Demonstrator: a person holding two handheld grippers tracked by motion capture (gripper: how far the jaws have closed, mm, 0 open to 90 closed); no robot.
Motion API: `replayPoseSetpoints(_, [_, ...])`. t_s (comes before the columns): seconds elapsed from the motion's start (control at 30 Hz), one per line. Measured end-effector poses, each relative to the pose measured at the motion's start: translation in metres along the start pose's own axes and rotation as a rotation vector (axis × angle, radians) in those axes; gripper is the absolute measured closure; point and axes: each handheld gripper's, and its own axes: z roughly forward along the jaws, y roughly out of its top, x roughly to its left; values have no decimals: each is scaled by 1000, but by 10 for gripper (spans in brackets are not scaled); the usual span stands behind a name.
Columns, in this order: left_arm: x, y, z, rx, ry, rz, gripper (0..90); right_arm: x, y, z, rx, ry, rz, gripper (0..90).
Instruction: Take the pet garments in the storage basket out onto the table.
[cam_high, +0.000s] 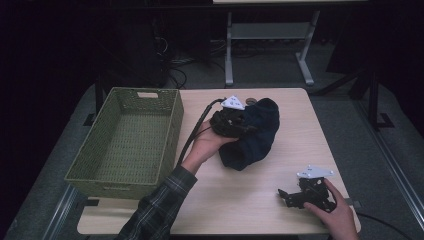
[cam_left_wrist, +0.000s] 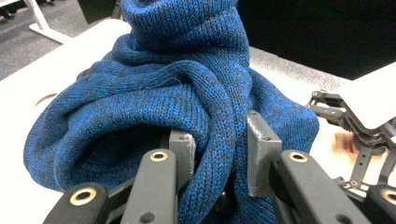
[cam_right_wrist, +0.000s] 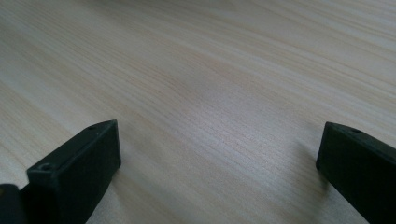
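Left gripper (cam_high: 246, 128): held in the left hand (cam_high: 205, 145) above the middle of the table, jaws closed on a fold of the blue knitted cloth; grey plate on top, black cable trailing toward the sleeve.
Left gripper (cam_left_wrist: 219, 149), own view: thick rolled fold of knit pinched between the two grey pads, more cloth bunched above and to the left.
Blue knitted cloth (cam_high: 255, 135): crumpled heap near the far middle of the table, just right of the basket, not touching it; partly lifted at the gripped fold, lower part resting on the wood.
Blue knitted cloth (cam_left_wrist: 154, 93), close view: ribbed dark blue wool, twisted in several folds.
Right gripper (cam_high: 283, 195): low at the near right corner of the table, in the right hand (cam_high: 334, 210), well apart from the cloth.
Right gripper (cam_right_wrist: 217, 154), own view: jaws wide apart, bare wood between them, nothing held.
Basket (cam_high: 172, 125): green woven, rectangular, at the left edge of the table.
Table (cam_high: 295, 145): light wood, rectangular.
Sleeve (cam_high: 160, 210): plaid, on the left forearm, coming from the bottom edge.
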Motion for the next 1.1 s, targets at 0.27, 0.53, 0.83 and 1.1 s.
replayPoseSetpoints(0.27, [-3, -12, 30, 20, -2, -20, 684, 0, 0, 0, 0, 0, -3, 0])
replayPoseSetpoints(0.53, [-5, -27, 63, 56, 4, -28, 682, 0, 0, 0, 1, 0, -2, 0])
replayPoseSetpoints(0.83, [-8, -40, 93, 123, 27, -17, 675, 0, 0, 0, 0, 3, -3, 0])
replayPoseSetpoints(1.1, [-8, -53, 111, 171, 41, -35, 622, 0, 0, 0, -2, 2, -10, 0])
